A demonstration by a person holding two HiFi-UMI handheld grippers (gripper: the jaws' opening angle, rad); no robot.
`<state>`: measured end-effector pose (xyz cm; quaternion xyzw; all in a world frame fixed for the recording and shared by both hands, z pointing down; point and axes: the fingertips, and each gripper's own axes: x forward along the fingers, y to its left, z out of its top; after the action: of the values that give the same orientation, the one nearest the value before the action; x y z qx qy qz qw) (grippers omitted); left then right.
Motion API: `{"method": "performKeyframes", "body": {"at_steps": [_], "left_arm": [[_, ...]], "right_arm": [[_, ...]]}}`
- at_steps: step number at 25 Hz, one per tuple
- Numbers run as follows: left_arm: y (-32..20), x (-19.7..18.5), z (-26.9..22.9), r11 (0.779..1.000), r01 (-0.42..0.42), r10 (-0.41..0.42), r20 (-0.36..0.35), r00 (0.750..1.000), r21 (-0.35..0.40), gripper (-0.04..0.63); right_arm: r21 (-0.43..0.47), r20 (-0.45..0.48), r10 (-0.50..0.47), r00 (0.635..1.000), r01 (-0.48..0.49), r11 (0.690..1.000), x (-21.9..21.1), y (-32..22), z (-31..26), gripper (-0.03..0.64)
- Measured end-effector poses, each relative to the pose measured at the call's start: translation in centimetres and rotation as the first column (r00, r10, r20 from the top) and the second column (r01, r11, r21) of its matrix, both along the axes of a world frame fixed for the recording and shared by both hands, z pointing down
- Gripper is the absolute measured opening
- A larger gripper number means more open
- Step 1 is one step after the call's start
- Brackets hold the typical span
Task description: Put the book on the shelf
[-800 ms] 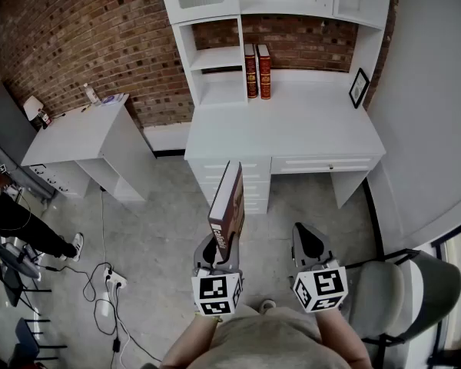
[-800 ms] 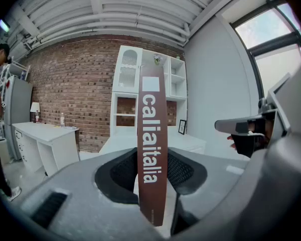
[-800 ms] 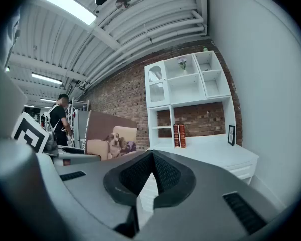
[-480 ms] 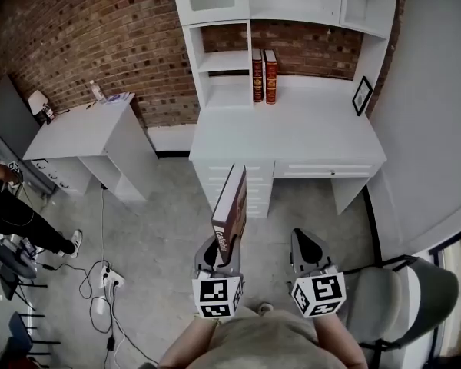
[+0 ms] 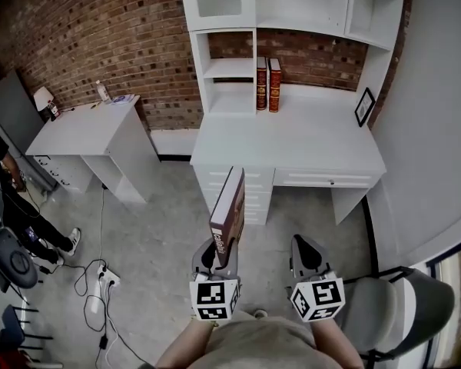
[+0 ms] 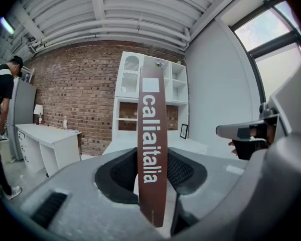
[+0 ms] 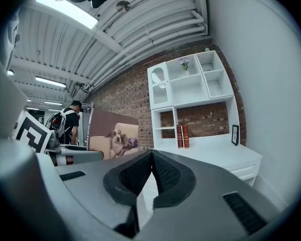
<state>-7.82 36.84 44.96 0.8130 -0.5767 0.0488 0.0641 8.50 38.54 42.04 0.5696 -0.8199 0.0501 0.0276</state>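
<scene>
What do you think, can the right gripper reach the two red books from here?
Probably not. The right gripper sits by the person's body, and floor plus the whole white desk lie between it and the red books.

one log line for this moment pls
left gripper: shut on book, spine upright | right gripper: shut, empty | shelf: ahead, book not yet placed | red books: two, standing

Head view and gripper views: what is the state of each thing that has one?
left gripper, shut on book
book, upright, spine toward the person
right gripper, shut, empty
red books, upright, side by side on desk
drawers, closed
frame, standing on desk
</scene>
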Motion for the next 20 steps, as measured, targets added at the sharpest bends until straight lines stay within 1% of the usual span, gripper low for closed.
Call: {"method": "performKeyframes", "body": {"at_steps": [8, 14, 20], "left_arm": [[-0.1, 1.1, -0.5, 1.0, 0.011, -0.011, -0.011, 1.0, 0.005, 0.147], [0.1, 1.3, -0.3, 1.0, 0.013, -0.013, -0.007, 1.0, -0.002, 0.147], [-0.8, 1.2, -0.5, 1.0, 0.023, -0.023, -0.009, 1.0, 0.003, 0.147]], "right_arm": [[-0.015, -0.009, -0.007, 1.0, 0.007, 1.0, 1.2, -0.1, 0.5, 0.006], [-0.039, 0.01, -0.028, 1.0, 0.028, 0.999, 1.2, -0.1, 1.1, 0.006], [-0.065, 0.023, -0.037, 0.999, 0.039, 0.997, 1.1, -1.1, 1.7, 0.006]]}}
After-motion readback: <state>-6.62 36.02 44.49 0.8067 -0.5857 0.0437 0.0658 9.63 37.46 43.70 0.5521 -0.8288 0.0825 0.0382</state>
